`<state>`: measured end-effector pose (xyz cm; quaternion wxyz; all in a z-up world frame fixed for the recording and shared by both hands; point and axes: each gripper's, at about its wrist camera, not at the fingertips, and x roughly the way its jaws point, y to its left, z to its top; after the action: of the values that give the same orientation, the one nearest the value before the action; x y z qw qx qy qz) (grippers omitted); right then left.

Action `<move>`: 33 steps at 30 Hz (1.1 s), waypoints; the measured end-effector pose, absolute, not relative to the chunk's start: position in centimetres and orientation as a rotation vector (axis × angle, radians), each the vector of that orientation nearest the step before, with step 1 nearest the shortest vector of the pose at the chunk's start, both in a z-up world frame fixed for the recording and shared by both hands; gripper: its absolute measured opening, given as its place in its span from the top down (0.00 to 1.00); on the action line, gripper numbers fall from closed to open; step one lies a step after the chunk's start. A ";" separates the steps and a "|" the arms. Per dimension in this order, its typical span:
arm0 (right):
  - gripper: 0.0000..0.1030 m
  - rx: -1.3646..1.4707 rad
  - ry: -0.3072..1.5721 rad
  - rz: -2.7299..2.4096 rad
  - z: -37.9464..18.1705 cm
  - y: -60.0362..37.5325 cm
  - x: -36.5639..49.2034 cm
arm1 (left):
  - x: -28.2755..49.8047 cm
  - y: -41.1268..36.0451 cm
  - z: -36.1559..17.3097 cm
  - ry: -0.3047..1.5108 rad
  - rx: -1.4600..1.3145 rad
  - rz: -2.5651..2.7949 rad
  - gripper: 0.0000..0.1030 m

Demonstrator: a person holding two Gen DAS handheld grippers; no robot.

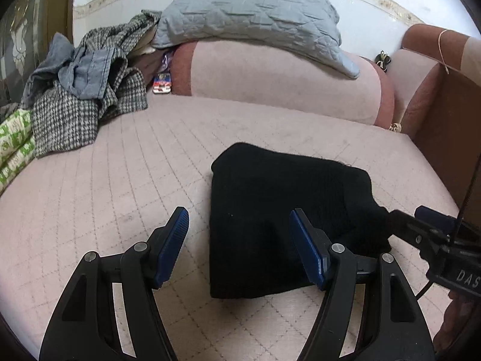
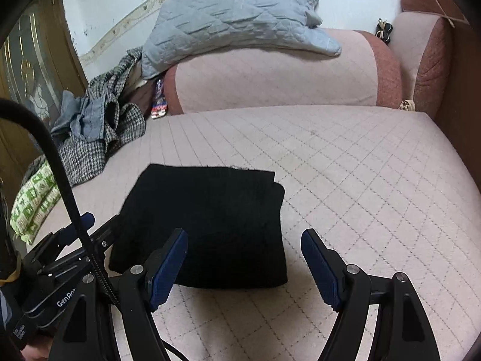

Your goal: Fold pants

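The black pants (image 1: 270,210) lie folded into a compact rectangle on the pink quilted sofa seat (image 1: 120,180). My left gripper (image 1: 239,219) is open and empty, its jaws straddling the pants' near left part from just above. In the right wrist view the same black pants (image 2: 210,225) lie ahead and to the left. My right gripper (image 2: 244,240) is open and empty over the pants' near right edge. The right gripper also shows in the left wrist view (image 1: 421,225), and the left gripper in the right wrist view (image 2: 84,228); each appears open beside the pants.
A pile of checked and denim clothes (image 1: 84,96) lies at the seat's far left, with a green patterned cloth (image 1: 15,144) beside it. A grey quilted blanket (image 1: 255,15) drapes over the pink backrest (image 1: 285,84). A brown armrest (image 1: 436,90) stands at right.
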<state>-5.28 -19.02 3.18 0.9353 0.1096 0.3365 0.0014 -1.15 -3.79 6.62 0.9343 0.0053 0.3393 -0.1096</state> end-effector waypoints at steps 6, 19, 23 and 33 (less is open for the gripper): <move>0.27 0.242 0.677 -0.027 2.6 -20.2 -5.0 | -0.6 -4.2 6.1 0.689 0.039 -0.225 0.32; 0.27 0.238 0.670 -0.020 2.4 -20.9 -4.7 | -0.6 -3.8 6.8 0.645 0.036 -0.224 0.32; 0.27 0.234 0.675 -0.016 2.2 -20.6 -4.8 | -0.5 -4.0 6.6 0.658 0.054 -0.231 0.32; 0.27 0.230 0.690 -0.022 2.0 -20.4 -4.5 | -1.0 -4.9 6.5 0.655 0.107 -0.256 0.32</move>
<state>-4.51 -20.39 2.02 0.9345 0.1123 0.3376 -0.0105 -1.02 -4.91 6.52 0.9373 0.0523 0.3208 -0.1255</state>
